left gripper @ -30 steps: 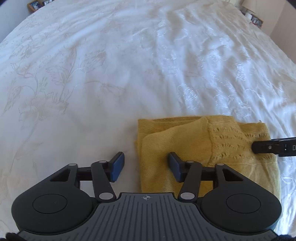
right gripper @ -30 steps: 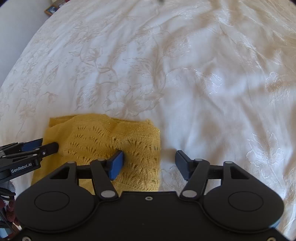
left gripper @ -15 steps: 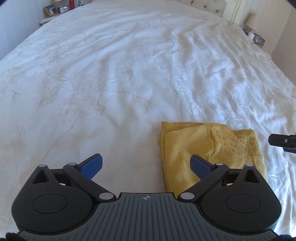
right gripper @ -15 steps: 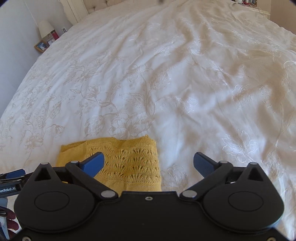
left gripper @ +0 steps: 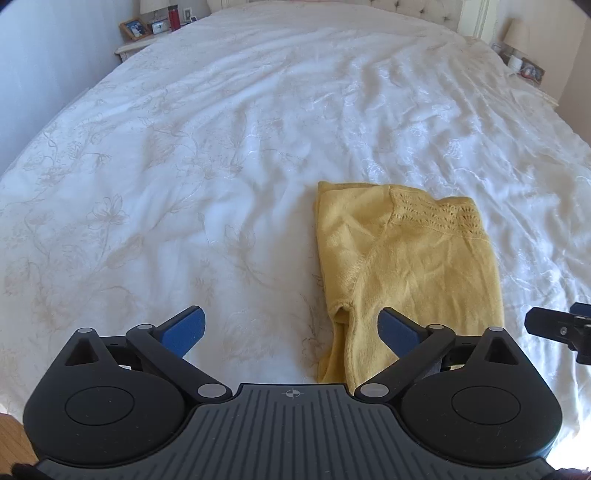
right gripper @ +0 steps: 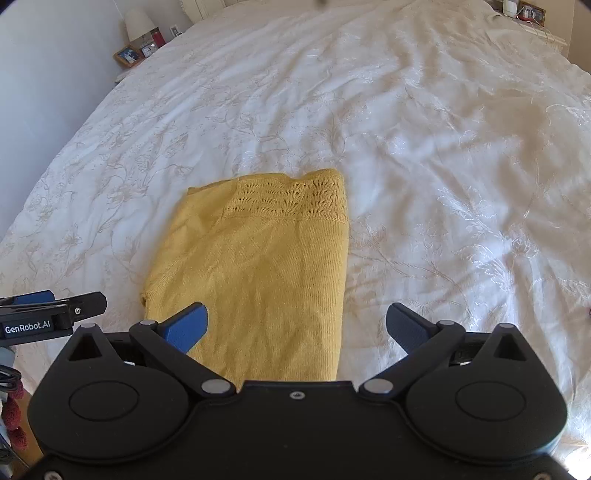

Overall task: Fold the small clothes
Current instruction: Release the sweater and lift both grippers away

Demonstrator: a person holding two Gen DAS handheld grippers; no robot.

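A folded yellow knit garment (left gripper: 406, 266) lies flat on the white bed cover, with a lacy band at its far end; it also shows in the right wrist view (right gripper: 266, 269). My left gripper (left gripper: 291, 330) is open and empty, raised above the garment's near left edge. My right gripper (right gripper: 297, 328) is open and empty, raised above the garment's near right edge. The right gripper's tip shows in the left wrist view (left gripper: 554, 326), and the left gripper's tip shows in the right wrist view (right gripper: 55, 310).
The white embroidered bed cover (left gripper: 221, 147) stretches far ahead. A nightstand with photo frames and a red bottle (left gripper: 155, 27) stands at the far left. Another nightstand with a lamp (left gripper: 521, 48) stands at the far right. Wooden floor (left gripper: 11, 435) shows by the bed's near edge.
Both grippers opened wide, let go of the garment and pulled back and up. The garment now lies folded on the bed.
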